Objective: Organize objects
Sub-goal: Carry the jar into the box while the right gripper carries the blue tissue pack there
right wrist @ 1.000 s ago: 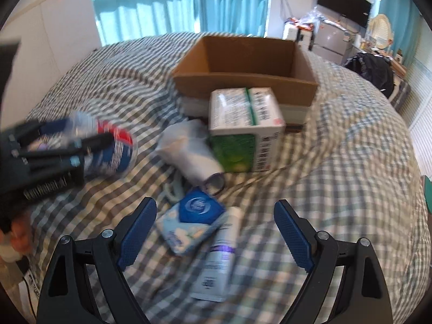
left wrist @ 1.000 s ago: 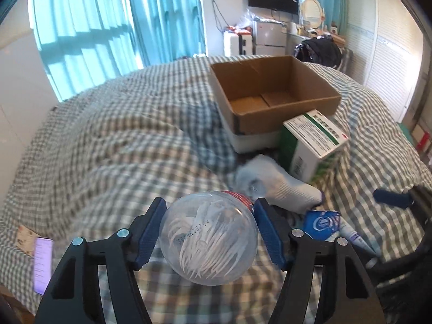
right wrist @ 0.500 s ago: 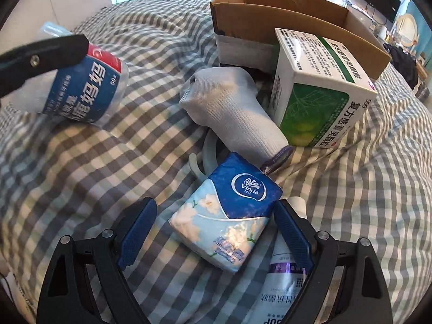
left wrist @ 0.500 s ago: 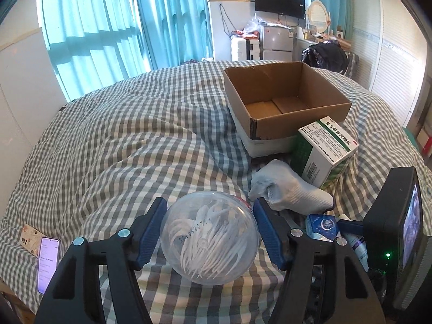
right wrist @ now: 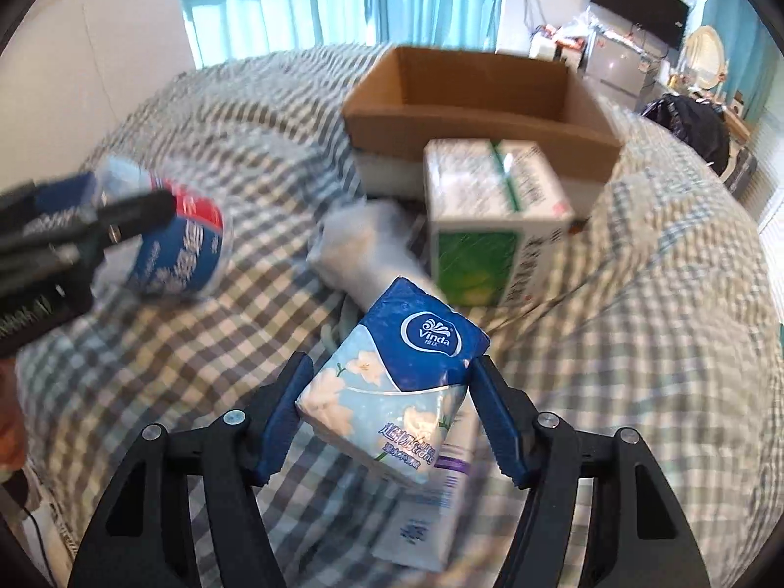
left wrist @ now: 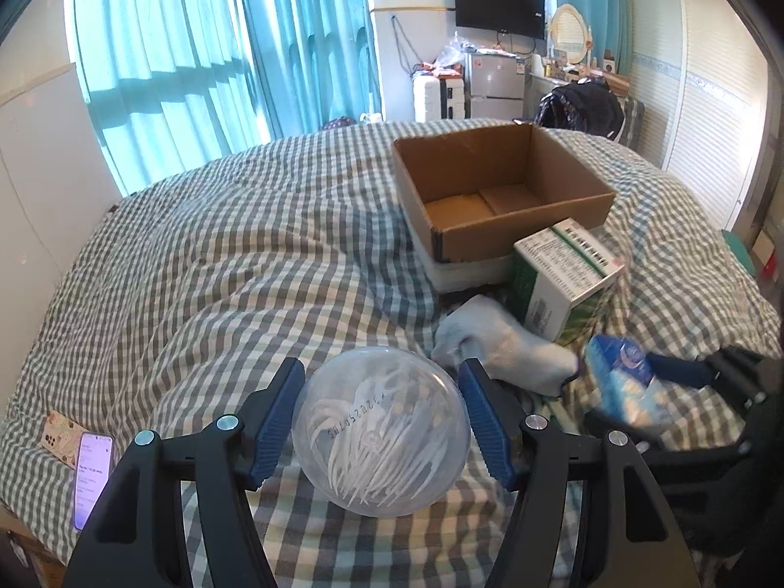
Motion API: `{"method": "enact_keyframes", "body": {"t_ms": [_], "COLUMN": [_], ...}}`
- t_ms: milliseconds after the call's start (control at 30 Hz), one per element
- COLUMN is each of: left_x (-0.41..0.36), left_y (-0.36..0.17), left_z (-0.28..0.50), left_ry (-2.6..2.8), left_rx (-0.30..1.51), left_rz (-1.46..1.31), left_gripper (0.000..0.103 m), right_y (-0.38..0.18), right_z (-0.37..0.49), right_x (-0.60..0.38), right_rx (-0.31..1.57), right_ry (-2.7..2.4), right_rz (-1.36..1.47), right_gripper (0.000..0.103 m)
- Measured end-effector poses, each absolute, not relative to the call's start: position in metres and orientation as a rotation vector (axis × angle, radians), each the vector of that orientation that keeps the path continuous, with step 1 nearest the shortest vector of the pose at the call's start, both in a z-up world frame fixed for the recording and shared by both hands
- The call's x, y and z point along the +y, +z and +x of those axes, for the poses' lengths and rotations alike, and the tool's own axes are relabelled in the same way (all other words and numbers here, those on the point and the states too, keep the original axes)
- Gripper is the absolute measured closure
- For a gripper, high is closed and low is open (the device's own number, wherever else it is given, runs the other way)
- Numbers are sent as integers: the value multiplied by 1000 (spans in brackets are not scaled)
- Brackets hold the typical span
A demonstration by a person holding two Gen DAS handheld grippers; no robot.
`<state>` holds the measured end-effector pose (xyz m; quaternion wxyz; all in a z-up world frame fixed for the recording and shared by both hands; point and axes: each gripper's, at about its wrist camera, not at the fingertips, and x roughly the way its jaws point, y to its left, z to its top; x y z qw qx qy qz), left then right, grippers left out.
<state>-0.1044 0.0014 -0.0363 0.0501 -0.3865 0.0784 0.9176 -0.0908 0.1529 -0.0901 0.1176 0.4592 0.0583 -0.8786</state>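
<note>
1. Our left gripper (left wrist: 381,424) clamps the jar (left wrist: 379,432), near, above the bed (left wrist: 220,269).
2. Our right gripper (right wrist: 392,414) is closed on the tissue pack (right wrist: 397,389), seemingly lifted.
3. We judge both picks done; next, carry each far to the empty box (left wrist: 495,196) and release inside.

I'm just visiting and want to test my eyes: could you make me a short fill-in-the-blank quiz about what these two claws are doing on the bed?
1. The left claw grips a clear ____ of floss picks.
2. The right claw grips a blue pack of ____.
3. The cardboard box on the bed is ____ inside.
4. The white sock lies beside a green and white ____.

Missing words: jar; tissues; empty; carton
</note>
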Motion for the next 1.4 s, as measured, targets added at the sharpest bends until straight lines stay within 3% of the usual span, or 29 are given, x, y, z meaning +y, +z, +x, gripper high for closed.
{"method": "enact_keyframes", "body": {"t_ms": [467, 667, 1067, 1400], "left_x": [53, 66, 85, 97], "left_y": [62, 75, 9, -37], "left_z": [-168, -223, -332, -343], "left_ry": [2836, 2837, 2821, 2794], "left_rx": [235, 187, 228, 334], "left_rz": [-891, -848, -937, -997], "left_gripper": [37, 37, 37, 37], "right_y": [47, 81, 40, -25], "right_z": [-134, -189, -326, -359], "right_x": [183, 190, 209, 219], "right_rx": [237, 251, 179, 136], "right_ry": [-2745, -2773, -2753, -2657], "right_rz": [1026, 946, 1020, 1127], "right_gripper": [37, 37, 37, 34]}}
